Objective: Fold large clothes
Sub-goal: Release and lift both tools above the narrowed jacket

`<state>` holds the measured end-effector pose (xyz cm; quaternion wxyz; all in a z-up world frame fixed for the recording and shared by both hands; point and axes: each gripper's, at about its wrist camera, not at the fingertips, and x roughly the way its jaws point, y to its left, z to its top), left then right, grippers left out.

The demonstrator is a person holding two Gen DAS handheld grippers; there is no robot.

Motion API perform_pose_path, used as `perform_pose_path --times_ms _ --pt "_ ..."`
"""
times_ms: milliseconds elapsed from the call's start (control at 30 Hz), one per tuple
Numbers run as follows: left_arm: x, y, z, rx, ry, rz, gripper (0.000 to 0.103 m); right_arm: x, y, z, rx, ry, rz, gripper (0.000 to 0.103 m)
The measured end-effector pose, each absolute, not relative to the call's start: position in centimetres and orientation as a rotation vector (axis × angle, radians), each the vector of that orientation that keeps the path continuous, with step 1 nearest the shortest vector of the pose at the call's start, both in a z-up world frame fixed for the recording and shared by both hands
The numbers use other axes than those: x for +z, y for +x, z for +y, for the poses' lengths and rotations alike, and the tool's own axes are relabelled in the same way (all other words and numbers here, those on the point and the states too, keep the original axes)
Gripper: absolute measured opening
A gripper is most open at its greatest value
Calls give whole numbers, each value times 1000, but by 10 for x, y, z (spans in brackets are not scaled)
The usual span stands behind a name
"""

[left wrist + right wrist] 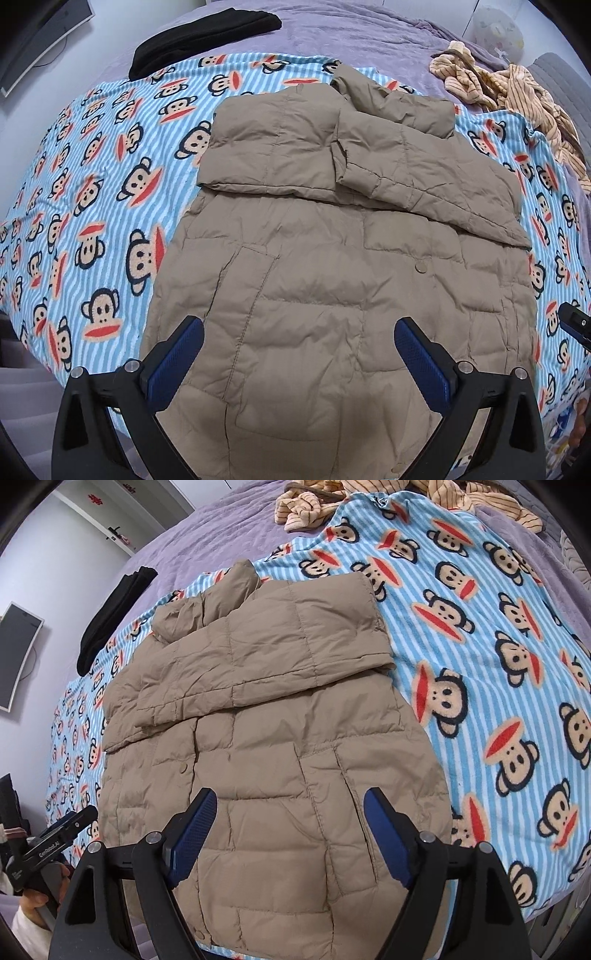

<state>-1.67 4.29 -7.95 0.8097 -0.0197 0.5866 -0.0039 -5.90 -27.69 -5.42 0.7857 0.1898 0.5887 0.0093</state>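
A bed (351,33) with a purple cover fills both views, and over it lies a blue striped blanket (92,184) printed with monkey faces. On that blanket the tan puffer jacket (332,295) is spread front up, its hem toward the camera. Both sleeves are already folded in across the chest: one sleeve (269,147) lies flat on one side, the other sleeve (417,166) crosses over it on the other. The collar or hood bunches at the far end; which it is the fisheye does not make clear. So the sleeve folds look done, and what seems left is bringing the body up, hem toward collar, into a compact bundle.

Off the blanket sit a black garment (207,33) and a crumpled striped beige one (517,88), apparently waiting or set aside.

The left claw (299,354) hangs above the lower jacket, jaws wide, nothing between them. The right claw (290,830) is likewise spread wide over the hem and empty.
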Motion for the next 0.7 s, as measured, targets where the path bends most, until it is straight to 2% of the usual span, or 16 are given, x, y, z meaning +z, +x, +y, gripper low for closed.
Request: perform_pose_path --times_ms 700 --pt "-98 -83 96 -99 -3 1287 103 -69 -133 -221 -46 517 1252 86"
